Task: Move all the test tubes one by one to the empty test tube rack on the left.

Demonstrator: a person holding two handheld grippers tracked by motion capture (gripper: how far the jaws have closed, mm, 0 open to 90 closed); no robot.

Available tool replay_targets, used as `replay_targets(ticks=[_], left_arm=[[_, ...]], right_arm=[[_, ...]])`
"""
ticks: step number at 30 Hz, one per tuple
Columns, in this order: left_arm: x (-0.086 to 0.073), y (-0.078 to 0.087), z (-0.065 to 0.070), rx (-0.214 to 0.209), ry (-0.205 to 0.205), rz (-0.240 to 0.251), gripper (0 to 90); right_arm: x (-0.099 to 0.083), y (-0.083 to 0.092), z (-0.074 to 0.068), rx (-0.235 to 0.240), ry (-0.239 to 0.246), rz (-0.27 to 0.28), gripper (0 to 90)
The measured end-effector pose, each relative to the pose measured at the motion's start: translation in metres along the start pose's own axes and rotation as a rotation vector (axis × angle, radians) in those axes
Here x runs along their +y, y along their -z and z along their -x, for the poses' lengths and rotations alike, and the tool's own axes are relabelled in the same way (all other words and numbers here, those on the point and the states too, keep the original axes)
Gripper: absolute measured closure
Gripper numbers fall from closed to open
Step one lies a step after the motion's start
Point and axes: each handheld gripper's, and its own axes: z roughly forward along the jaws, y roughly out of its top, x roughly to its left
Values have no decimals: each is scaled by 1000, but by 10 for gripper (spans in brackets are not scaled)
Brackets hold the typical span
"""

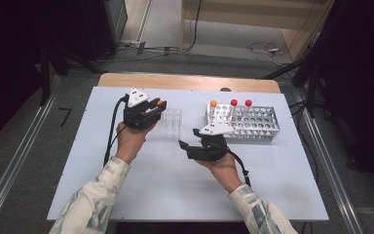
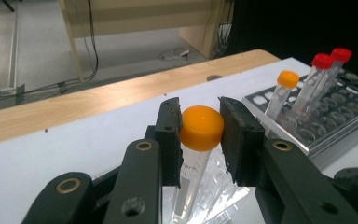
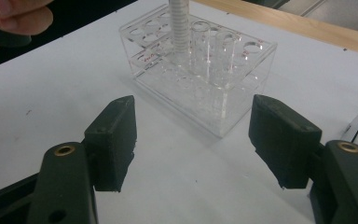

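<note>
My left gripper is shut on the orange cap of a clear tube, which it holds upright. The tube's lower end reaches down into the clear plastic rack; in the right gripper view the tube's graduated shaft stands in a far hole of that rack. My right gripper hovers low over the table to the right of the clear rack. Its jaws point at the rack and stand open with nothing between them.
A metal rack at the right holds an orange-capped tube and two red-capped tubes along its back row. The white tabletop has bare room in front. A wooden strip borders the far edge.
</note>
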Motion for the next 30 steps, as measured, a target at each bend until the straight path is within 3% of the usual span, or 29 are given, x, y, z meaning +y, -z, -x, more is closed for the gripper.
replay_targets(ticks=[7, 15, 30], left_arm=[[-17, -8, 3, 19, -12, -21, 697], [-30, -11, 1, 23, 11, -34, 695], [-30, -7, 1, -2, 36, -15, 619]], right_arm=[[0, 0, 0, 0, -1, -1, 308], [-1, -1, 0, -2, -3, -2, 308], [-1, 0, 1, -12, -6, -1, 309]])
